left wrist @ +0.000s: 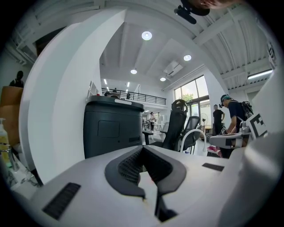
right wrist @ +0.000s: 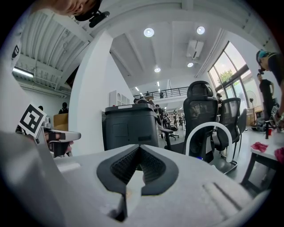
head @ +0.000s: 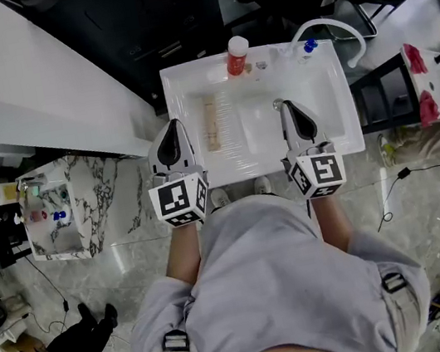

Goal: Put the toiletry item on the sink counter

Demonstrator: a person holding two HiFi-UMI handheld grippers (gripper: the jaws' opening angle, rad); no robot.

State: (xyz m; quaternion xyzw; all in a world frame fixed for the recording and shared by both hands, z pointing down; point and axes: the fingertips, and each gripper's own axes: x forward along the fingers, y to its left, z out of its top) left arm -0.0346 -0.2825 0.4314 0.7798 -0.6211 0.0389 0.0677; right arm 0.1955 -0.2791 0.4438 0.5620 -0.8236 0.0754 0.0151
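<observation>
Toiletry bottle (head: 237,57), red body, white cap

A big open hall used as a test lab or office, not a real bathroom: in the head view a white sink (head: 345,111) stands free on a polished stone floor (head: 438,217) at 12 o'clock, a marble counter (head: 102,202) at 9 o'clock, loose cables (head: 405,173) at 4 o'clock. The gripper views show office chairs (right wrist: 200,119), a black cabinet (left wrist: 113,128), a balcony railing (left wrist: 142,96), round ceiling lights (left wrist: 147,35), tall windows (left wrist: 191,91) and standing people (left wrist: 231,116)
</observation>
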